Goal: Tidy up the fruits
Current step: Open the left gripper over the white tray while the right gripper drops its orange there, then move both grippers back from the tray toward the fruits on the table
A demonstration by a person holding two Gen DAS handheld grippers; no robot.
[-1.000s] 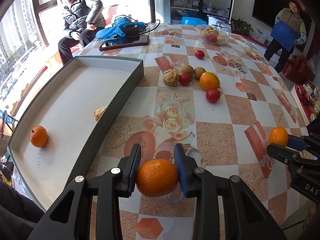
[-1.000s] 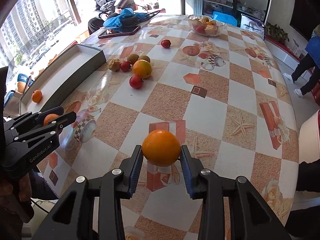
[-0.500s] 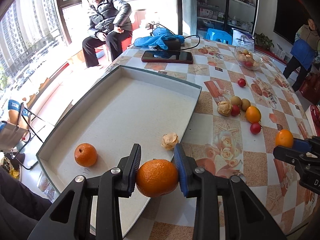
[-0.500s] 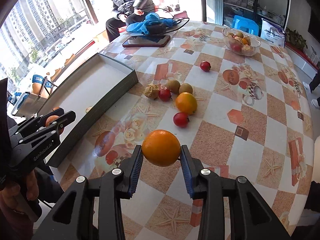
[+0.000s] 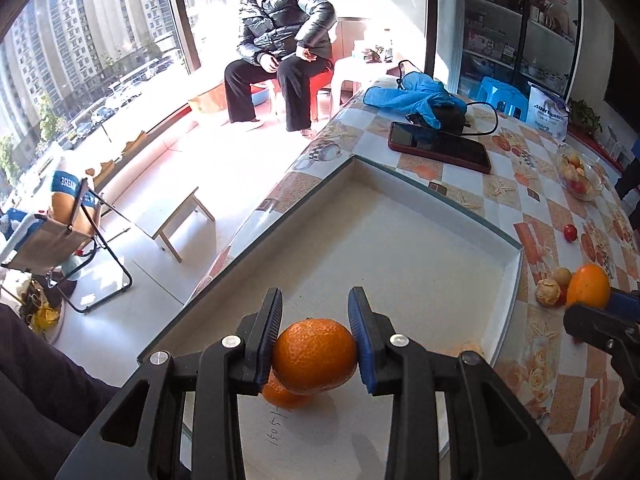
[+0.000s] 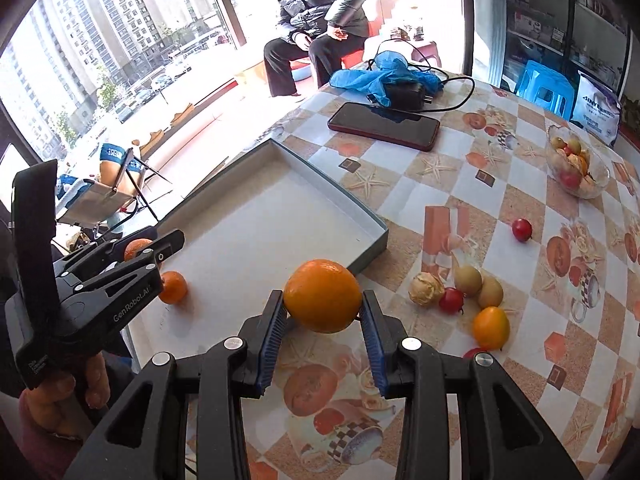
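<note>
Two oranges held over a patterned table in a sunlit room

The left gripper [image 5: 314, 350] is clamped on a mandarin [image 5: 315, 356] above the tray [image 6: 280, 216] – one mandarin [image 6: 173, 287] lies inside; the right gripper [image 6: 323, 316] is closed on an orange [image 6: 322, 295] near the tray's right edge, six fruits loose beyond – one glass bowl [image 6: 578, 164] far right.
</note>
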